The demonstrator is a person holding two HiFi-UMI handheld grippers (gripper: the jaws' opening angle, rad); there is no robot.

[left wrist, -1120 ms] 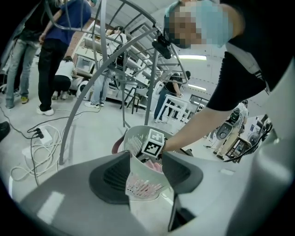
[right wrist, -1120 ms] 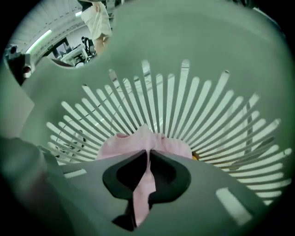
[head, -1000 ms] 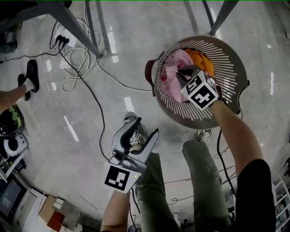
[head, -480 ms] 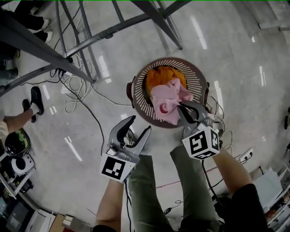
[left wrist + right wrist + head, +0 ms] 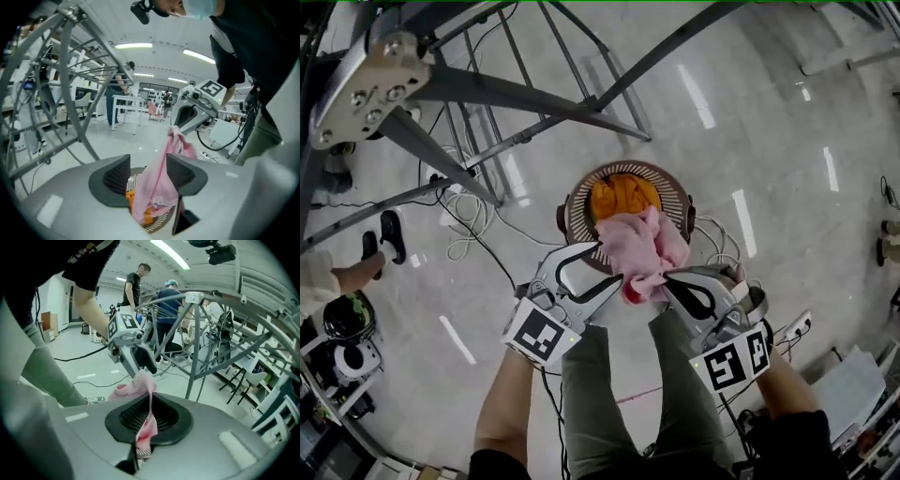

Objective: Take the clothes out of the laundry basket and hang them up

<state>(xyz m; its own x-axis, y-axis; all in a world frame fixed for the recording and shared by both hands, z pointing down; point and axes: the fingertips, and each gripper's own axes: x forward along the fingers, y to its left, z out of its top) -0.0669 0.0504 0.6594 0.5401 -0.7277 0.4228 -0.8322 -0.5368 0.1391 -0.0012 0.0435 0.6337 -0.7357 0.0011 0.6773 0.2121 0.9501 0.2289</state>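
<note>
While the right gripper (image 5: 667, 278) has its jaws pressed together on a fold of the pink garment (image 5: 642, 246), the cloth bunches up just beyond its tips, and a short end trails back through the closed pads toward its camera. The left gripper (image 5: 609, 262) stands just beside it, tips pointed at the same bundle. Its jaws are spread and have just been opening. In the left gripper view the pink garment hangs down in the gap between them, nearer the right-hand pad (whether it brushes that pad I cannot tell), and neither pad presses on it. The garment hangs in the air from the right gripper, over the near rim of the laundry basket (image 5: 573, 204). The basket sits on the floor (image 5: 750, 141) below and ahead of both grippers' tips, with an orange garment (image 5: 622, 195) inside it. Through the left gripper's gap, the basket's slatted wall and a bit of orange show under the pink hem. Farther ahead of the grippers, past the basket, run the grey bars of a metal rack (image 5: 516, 94). White cables (image 5: 464, 211) lie on the floor out to the left of the left gripper. Behind both grippers are the person's forearms and green trouser legs (image 5: 600, 403).
</note>
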